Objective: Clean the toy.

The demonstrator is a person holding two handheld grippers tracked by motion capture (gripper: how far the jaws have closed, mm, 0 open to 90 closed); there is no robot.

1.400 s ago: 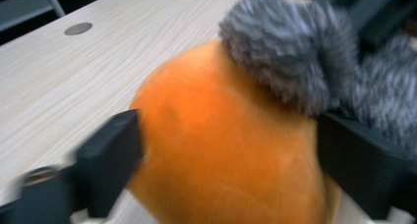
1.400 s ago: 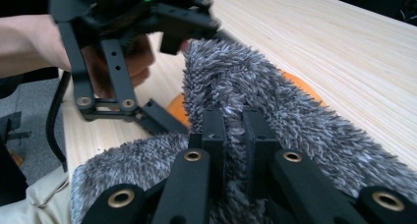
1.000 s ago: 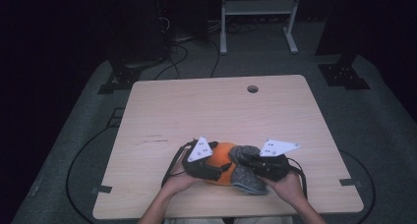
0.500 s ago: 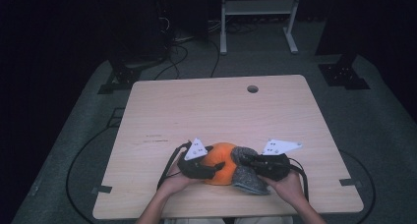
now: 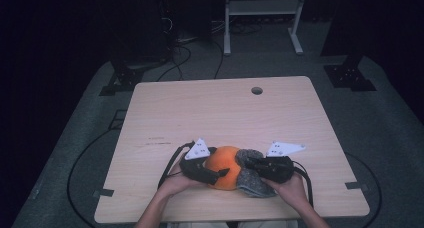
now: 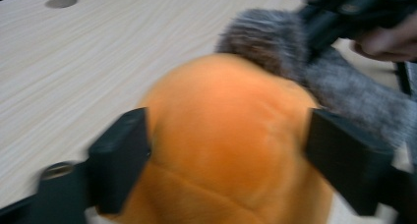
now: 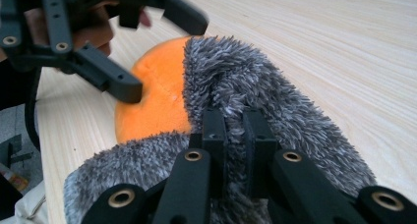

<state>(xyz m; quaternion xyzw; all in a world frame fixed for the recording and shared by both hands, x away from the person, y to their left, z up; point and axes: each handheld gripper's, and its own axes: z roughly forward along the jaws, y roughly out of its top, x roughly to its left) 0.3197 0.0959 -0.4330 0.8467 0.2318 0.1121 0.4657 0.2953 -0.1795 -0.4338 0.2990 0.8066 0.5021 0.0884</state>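
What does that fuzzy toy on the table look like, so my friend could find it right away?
Look at the pale wooden table and go to its near edge, where two hands hold black tools. Between them lies a round plush toy with a smooth orange body and a shaggy grey fur part on its right side. It is the only soft, brightly coloured thing there; everything around it is hard and black.
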